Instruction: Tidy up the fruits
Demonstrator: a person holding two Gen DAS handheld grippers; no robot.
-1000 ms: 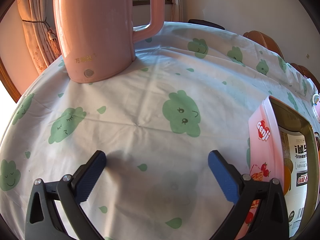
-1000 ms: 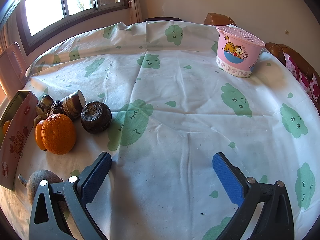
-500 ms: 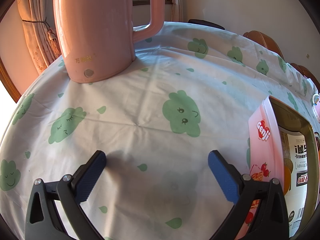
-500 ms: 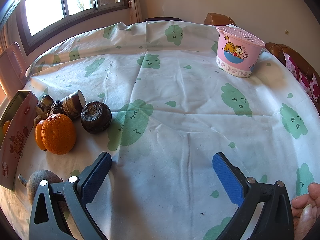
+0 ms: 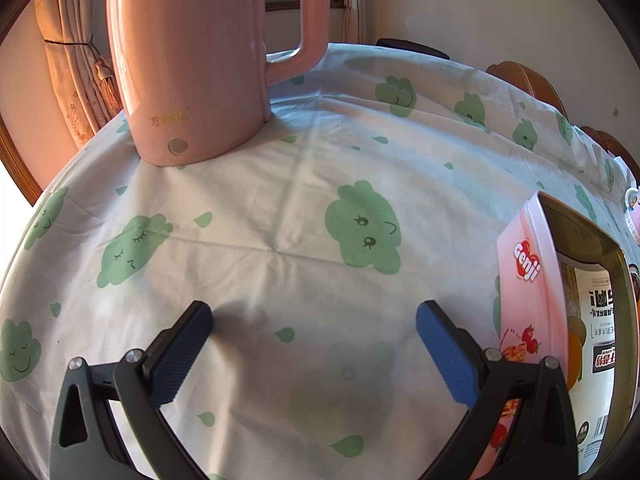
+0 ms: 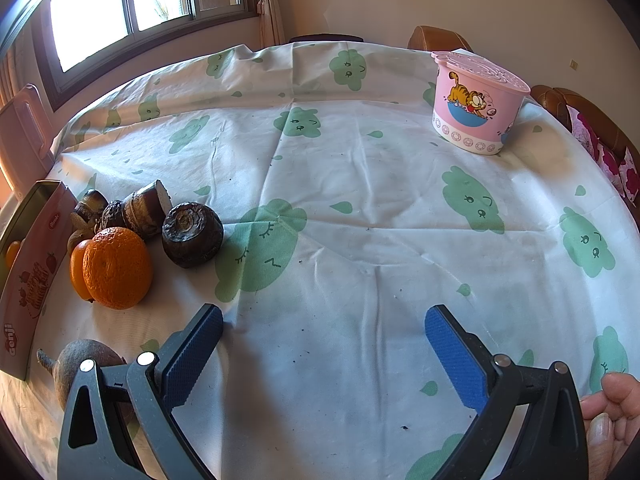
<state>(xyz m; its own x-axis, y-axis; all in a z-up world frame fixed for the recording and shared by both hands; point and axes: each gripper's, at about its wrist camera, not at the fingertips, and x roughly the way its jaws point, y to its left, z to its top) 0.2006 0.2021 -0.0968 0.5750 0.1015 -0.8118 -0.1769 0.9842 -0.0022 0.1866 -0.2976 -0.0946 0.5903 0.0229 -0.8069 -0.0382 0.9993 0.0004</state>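
Observation:
In the right wrist view a large orange (image 6: 118,267) and a smaller orange (image 6: 77,268) lie at the left beside several dark brown roots, the nearest one round (image 6: 192,235). Another brown root (image 6: 80,364) lies behind my left finger. A pink open box (image 6: 34,276) lies at the far left with an orange fruit (image 6: 13,252) inside. My right gripper (image 6: 324,324) is open and empty over bare cloth. My left gripper (image 5: 314,316) is open and empty, with the pink box (image 5: 532,292) to its right.
A tall pink kettle (image 5: 192,56) stands at the back left in the left wrist view. A pink lidded cartoon tub (image 6: 478,102) stands at the back right. A hand (image 6: 612,408) shows at the lower right. Wooden chairs (image 6: 438,38) ring the round table with green-printed cloth (image 6: 360,200).
A hand has come further into the right wrist view at the lower right. Neither gripper nor any fruit has moved.

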